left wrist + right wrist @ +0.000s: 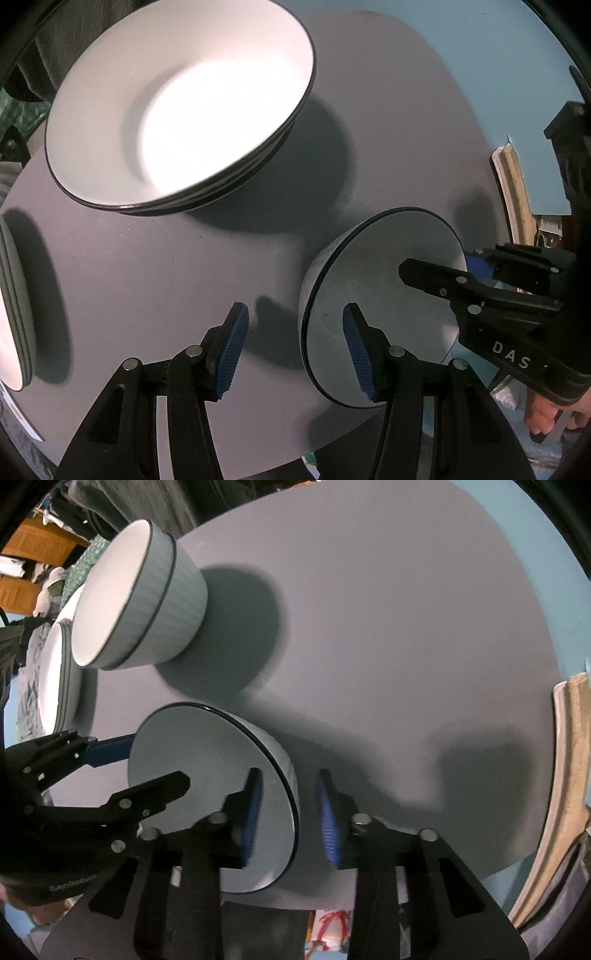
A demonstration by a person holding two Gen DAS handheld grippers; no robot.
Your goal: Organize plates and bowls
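A single white bowl with a dark rim (376, 291) (207, 775) stands on the grey round table (155, 273) (388, 635). My left gripper (295, 352) is open, its right pad inside the bowl and its left pad outside the near wall. My right gripper (291, 816) is open and straddles the bowl's opposite wall, one pad inside, one outside. A stack of white plates (177, 107) sits beyond it in the left wrist view. Two nested ribbed bowls (140, 598) stand at the far left of the right wrist view, with the plate stack (61, 675) behind them.
The ribbed bowls show at the left edge of the left wrist view (13, 306). A cream cushioned chair edge (565, 775) (511, 184) lies past the table's rim. Clothes and wooden furniture (37, 546) stand beyond the table.
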